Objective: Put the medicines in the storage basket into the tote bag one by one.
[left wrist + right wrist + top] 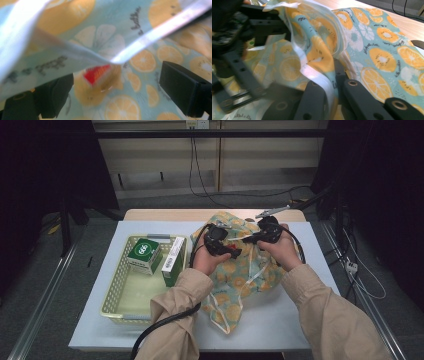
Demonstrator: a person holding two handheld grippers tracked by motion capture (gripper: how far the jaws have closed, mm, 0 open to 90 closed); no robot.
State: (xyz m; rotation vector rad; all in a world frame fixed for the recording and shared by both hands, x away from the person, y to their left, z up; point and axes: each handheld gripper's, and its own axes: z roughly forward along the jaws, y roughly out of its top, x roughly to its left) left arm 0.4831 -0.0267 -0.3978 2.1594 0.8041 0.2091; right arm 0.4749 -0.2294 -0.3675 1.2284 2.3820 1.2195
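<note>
White tabletop [280,320], basket [112,292] at left, fruit-print bag [240,275] at centre; right hand-held gripper [329,82] clamped on bag's rim, seemingly holding its mouth up for wide-open left hand-held gripper [115,95] reaching inside.

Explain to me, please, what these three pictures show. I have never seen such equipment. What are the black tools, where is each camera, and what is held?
A person sits at a table and holds a hand tool with two black jaws in each hand. The high view looks down from above: the left gripper and the right gripper meet over a fabric bag printed with orange slices. The other two pictures come from small cameras riding on each tool, looking along its jaws.

In the right gripper view, the jaws are shut on the bag's white-edged rim. In the left gripper view, the jaws stand apart, with the cloth and something red between them, too blurred to name.

Beside the bag, a pale basket holds a green box and a green-and-white box.
</note>
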